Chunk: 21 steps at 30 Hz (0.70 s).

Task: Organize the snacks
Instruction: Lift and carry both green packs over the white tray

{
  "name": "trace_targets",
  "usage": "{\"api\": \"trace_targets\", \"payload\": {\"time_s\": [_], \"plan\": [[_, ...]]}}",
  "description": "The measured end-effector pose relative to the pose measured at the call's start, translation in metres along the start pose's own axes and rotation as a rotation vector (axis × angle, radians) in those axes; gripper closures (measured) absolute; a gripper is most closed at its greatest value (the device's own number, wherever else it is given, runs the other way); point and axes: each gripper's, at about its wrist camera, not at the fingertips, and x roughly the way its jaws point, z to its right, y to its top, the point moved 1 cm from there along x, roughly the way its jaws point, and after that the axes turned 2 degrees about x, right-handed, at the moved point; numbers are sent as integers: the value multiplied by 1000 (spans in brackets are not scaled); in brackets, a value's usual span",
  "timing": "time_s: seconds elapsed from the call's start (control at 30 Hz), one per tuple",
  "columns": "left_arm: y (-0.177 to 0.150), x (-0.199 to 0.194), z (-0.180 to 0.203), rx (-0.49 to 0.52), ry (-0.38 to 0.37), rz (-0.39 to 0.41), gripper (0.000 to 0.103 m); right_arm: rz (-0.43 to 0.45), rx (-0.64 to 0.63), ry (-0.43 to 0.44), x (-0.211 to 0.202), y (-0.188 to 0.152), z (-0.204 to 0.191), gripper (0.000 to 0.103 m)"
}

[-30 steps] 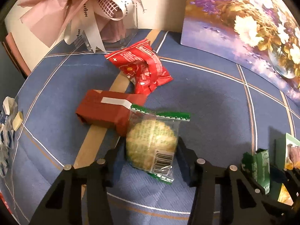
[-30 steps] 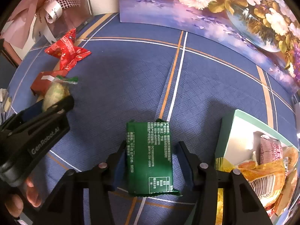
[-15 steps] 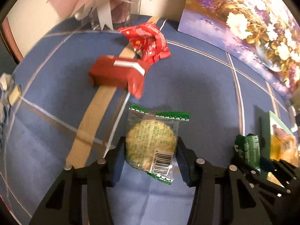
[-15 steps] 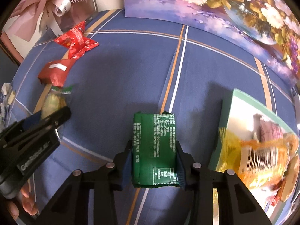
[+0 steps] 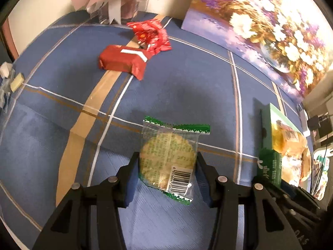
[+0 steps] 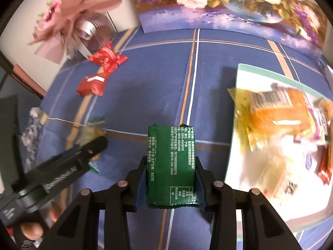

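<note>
My left gripper (image 5: 167,170) is shut on a round cracker in a clear wrapper with green ends (image 5: 168,156) and holds it above the blue cloth. My right gripper (image 6: 171,179) is shut on a green snack packet (image 6: 171,166), lifted above the cloth just left of the green-rimmed box (image 6: 270,75). The box holds an orange and yellow snack bag (image 6: 274,112) and other packets. The box (image 5: 268,125) and green packet (image 5: 269,166) show at the right of the left wrist view. The left gripper (image 6: 62,173) shows at the lower left of the right wrist view.
A dark red packet (image 5: 122,60) and a bright red wrapper (image 5: 150,35) lie on the cloth at the far left. A pink ribboned gift (image 6: 68,20) and a flower painting (image 6: 229,6) stand at the back. Small wrapped items (image 5: 12,81) lie at the left edge.
Both grippers have lifted and moved right with their snacks, toward the box. The red packets have receded. The box fills more of the right wrist view.
</note>
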Motion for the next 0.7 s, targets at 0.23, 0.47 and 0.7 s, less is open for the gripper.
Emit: {"api": "trace_targets", "payload": {"time_s": [0.23,0.47,0.7], "plan": [[8,-20,52,80,-11,16,51,81,97,22,-50,8,37,61],[6,-36,127,203,-49,21,51,172,258,-81,-106,6,116,61],[-18,-15,191,317,5,-41,51,149,404,-131,-118,-8,180,61]]}}
